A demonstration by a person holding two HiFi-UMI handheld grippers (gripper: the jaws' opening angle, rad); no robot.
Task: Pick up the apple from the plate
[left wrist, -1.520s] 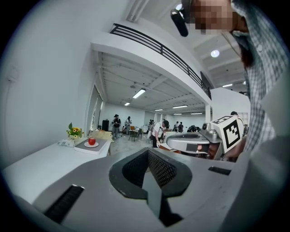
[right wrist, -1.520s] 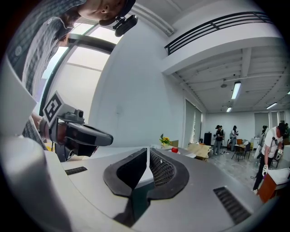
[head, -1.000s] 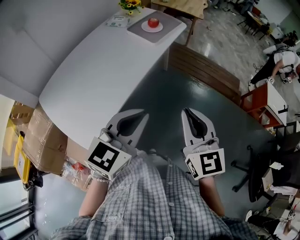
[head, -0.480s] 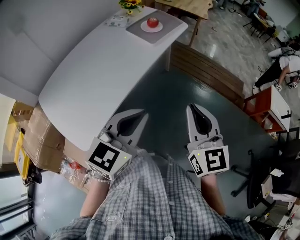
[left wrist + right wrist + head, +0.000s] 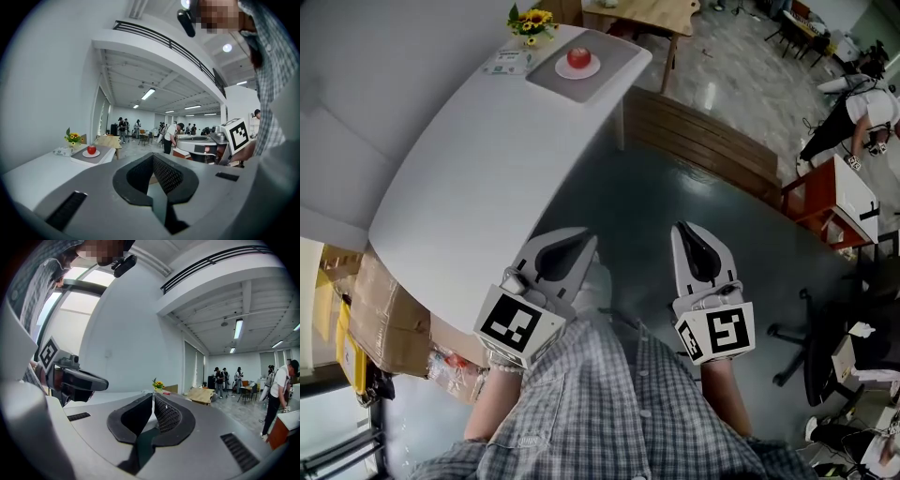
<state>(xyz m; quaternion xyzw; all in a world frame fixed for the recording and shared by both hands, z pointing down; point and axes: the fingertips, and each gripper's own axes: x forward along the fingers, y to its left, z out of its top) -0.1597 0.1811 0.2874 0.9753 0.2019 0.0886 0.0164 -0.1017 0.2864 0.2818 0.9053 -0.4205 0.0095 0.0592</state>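
The apple (image 5: 578, 57) looks firm, smooth, best pinched across its middle; left gripper (image 5: 584, 240) and right gripper (image 5: 682, 230) are closed, empty.

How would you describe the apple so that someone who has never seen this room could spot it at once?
Look along the long white table to its far end, where a grey mat lies. On it sits a white plate holding the apple: the only round red thing there, just beside a bunch of yellow sunflowers.
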